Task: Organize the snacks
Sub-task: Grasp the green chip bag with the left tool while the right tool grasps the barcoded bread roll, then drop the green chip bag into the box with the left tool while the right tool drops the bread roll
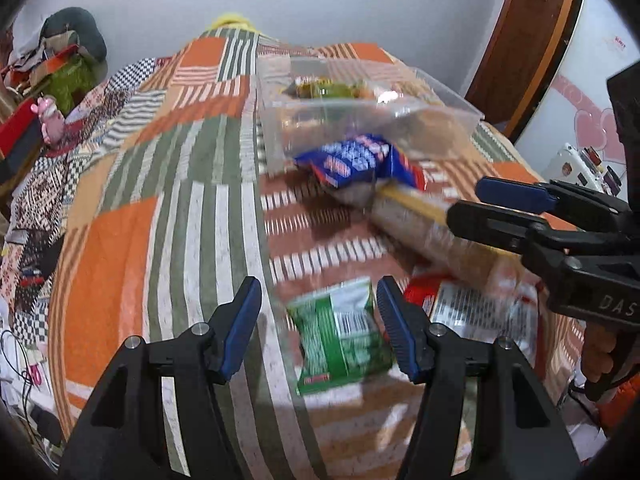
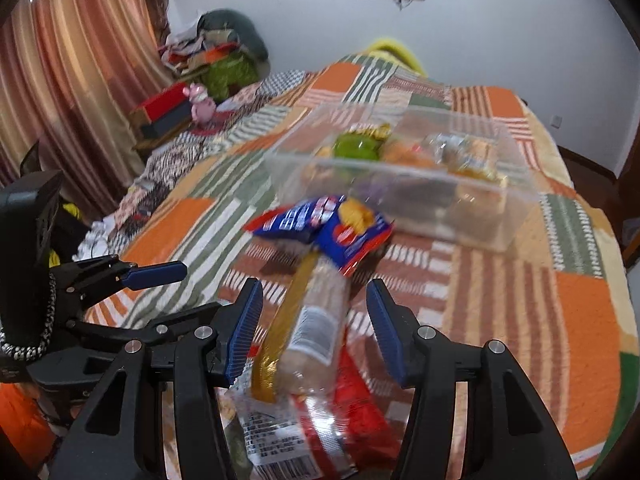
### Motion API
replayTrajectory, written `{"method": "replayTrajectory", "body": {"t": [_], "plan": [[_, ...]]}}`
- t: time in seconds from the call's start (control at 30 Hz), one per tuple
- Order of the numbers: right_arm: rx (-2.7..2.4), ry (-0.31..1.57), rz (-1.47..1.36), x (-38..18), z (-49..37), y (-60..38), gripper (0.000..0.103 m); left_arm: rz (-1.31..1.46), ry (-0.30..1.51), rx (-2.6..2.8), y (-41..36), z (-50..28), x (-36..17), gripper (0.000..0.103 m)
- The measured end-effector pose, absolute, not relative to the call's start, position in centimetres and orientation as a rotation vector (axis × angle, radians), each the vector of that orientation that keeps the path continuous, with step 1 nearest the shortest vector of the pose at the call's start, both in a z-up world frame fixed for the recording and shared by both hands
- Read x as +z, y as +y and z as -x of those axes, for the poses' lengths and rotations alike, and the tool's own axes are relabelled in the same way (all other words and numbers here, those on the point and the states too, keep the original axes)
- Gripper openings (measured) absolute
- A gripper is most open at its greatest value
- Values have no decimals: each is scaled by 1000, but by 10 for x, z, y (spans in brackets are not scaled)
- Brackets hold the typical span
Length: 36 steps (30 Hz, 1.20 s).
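Note:
A clear plastic box (image 1: 460, 110) (image 2: 516, 196) stands on the patchwork bedspread with several snacks inside. In front of it lie a blue snack packet (image 1: 354, 160) (image 2: 320, 228), a long clear biscuit sleeve with a gold strip (image 1: 432, 232) (image 2: 312, 328), a red-and-white packet (image 1: 472, 304) (image 2: 344, 420) and a green packet (image 1: 344, 336). My left gripper (image 1: 320, 324) is open, its fingers either side of the green packet. My right gripper (image 2: 312, 328) (image 1: 468, 204) is open over the biscuit sleeve.
The bedspread (image 1: 160, 220) (image 2: 520, 312) covers the whole surface. A pink toy (image 1: 50, 118) (image 2: 200, 102), a red box (image 2: 168, 110) and a heap of clothes (image 2: 224, 52) sit at the far left. A door (image 1: 528, 36) is at the right.

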State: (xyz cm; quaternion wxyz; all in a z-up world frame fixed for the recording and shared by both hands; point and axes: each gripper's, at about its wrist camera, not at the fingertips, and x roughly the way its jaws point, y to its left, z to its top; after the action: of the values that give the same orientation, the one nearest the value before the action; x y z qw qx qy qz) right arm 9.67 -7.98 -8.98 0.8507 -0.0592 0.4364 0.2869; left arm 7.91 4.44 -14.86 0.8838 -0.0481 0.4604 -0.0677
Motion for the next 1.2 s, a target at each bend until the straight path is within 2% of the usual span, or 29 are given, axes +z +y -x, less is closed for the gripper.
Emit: {"method": "replayTrajectory", "body": {"t": [0.37,0.4,0.43,0.47,0.53,0.6,1.2], "plan": [[598,976,126,-108,-99,-74,50,107,990,-146,44,-78,-176,61],[599,975,126,-109,-99,-73,48,111,989,-146,45,-79,-177,61],[599,975,131,-110,-98,-73,42,112,988,-143,45,-79,-177,61],[597,977,140,-111,-97,-72,41,111,985,-141,46,-79,-178,61],[598,971,147,-111,-96,-72,38,105,987,-137,46,-79,-180,58],[603,970,141,-111,-96,-74,37,93,989,-132,46,-79,-181,48],[585,919,95,-84,-91,-104,35,102,878,-116,48,-75,-137,46]]}}
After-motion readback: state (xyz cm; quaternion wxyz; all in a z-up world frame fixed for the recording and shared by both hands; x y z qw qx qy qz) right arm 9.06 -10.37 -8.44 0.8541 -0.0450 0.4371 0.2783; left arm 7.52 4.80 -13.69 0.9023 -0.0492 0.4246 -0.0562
